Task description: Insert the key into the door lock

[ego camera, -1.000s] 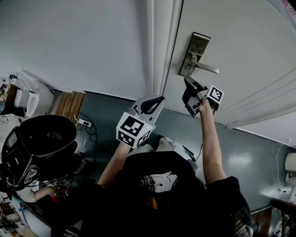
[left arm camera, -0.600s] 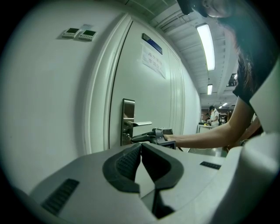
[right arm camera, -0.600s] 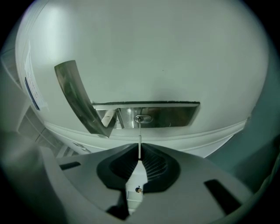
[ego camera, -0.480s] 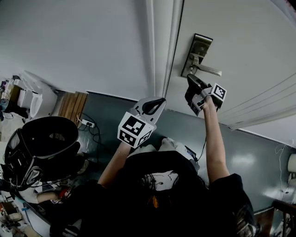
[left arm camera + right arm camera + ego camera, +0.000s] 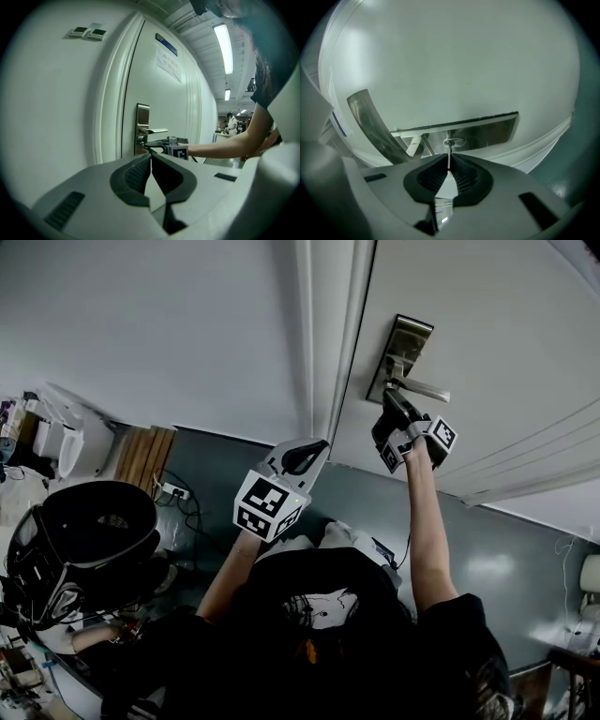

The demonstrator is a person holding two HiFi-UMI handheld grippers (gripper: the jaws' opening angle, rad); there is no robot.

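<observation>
On the white door (image 5: 487,324) a steel lock plate (image 5: 403,352) carries a lever handle (image 5: 422,388). My right gripper (image 5: 392,409) is raised just under the handle, pointing at the plate. In the right gripper view it (image 5: 449,160) is shut on a thin metal key (image 5: 449,152). The key's tip meets the keyhole (image 5: 453,141) in the lock plate (image 5: 487,132); how deep it sits I cannot tell. The left gripper (image 5: 302,456) hangs lower left by the door frame, shut (image 5: 151,158) with nothing in it. From there the lock plate (image 5: 143,119) and right gripper (image 5: 171,144) show.
The door frame (image 5: 323,343) and a white wall (image 5: 159,324) lie left of the lock. A black chair (image 5: 89,540) and cables stand on the floor at lower left. A lit corridor (image 5: 229,126) stretches beyond the door, with a person far off.
My right gripper has risen toward the lock plate and closed the gap to it. The left gripper has stayed in place.
</observation>
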